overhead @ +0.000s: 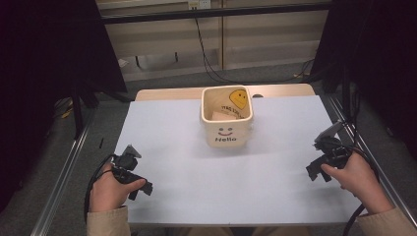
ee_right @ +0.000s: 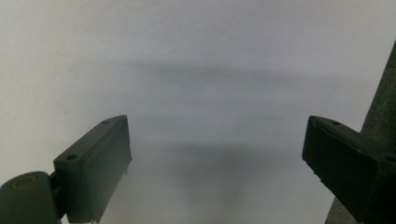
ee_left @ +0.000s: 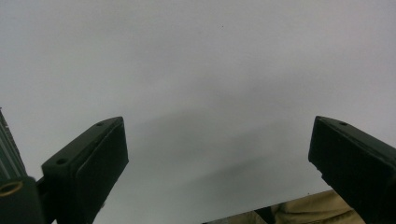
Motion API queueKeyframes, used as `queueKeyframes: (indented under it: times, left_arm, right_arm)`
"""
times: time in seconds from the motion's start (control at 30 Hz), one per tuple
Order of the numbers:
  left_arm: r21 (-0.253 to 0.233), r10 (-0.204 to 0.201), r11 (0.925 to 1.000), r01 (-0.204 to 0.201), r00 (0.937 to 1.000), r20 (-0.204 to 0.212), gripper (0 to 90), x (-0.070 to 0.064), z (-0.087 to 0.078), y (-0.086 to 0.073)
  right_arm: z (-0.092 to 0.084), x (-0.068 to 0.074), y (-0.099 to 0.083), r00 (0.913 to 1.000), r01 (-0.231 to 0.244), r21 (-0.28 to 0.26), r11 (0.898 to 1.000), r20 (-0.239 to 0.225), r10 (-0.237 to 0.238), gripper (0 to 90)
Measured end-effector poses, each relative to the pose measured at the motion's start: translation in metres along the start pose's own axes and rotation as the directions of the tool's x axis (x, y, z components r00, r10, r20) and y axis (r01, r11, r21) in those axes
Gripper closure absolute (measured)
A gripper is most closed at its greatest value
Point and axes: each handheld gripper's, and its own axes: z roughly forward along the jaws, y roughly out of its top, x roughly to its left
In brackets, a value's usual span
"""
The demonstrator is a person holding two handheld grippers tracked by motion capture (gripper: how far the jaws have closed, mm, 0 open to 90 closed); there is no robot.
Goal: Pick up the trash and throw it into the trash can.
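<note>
A cream square container with a smile and the word "Hello" on its front stands at the back middle of the white table sheet. A yellow smiley face shows on its inner wall, and a pale object lies inside. At the front left, a hand holds my left gripper just above the sheet. In the left gripper view its jaws stand wide open over bare white sheet. My right gripper sits low near the sheet's right edge. Its jaws are open with nothing between them.
Metal rails run along both sides of the table. Dark curtains hang at the left and right, and cables trail over the floor behind the table. A tan sleeve shows at the front edge.
</note>
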Motion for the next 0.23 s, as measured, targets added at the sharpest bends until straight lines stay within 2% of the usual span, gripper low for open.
queueKeyframes:
  times: [0.13,0.2,0.23]
  left_arm:
    - [-0.005,-0.005,1.0,0.005,1.0,-0.001,4.6,0.0,0.0,0.0]
    - [-0.017,-0.018,0.9997,0.018,0.9998,-0.007,4.6,-0.001,0.001,0.0]
    - [-0.015,-0.013,0.9998,0.013,0.9999,-0.011,4.6,0.0,0.0,0.0]
  right_arm:
    - [0.009,0.0,-0.009,0.9996,-0.019,-0.001,1.0,-0.02,0.019,7.9]
    - [0.012,0.0,-0.012,0.999,-0.044,-0.008,0.999,-0.012,0.044,7.7]
    - [0.013,-0.001,-0.013,0.9991,-0.039,-0.013,0.999,-0.017,0.039,7.8]
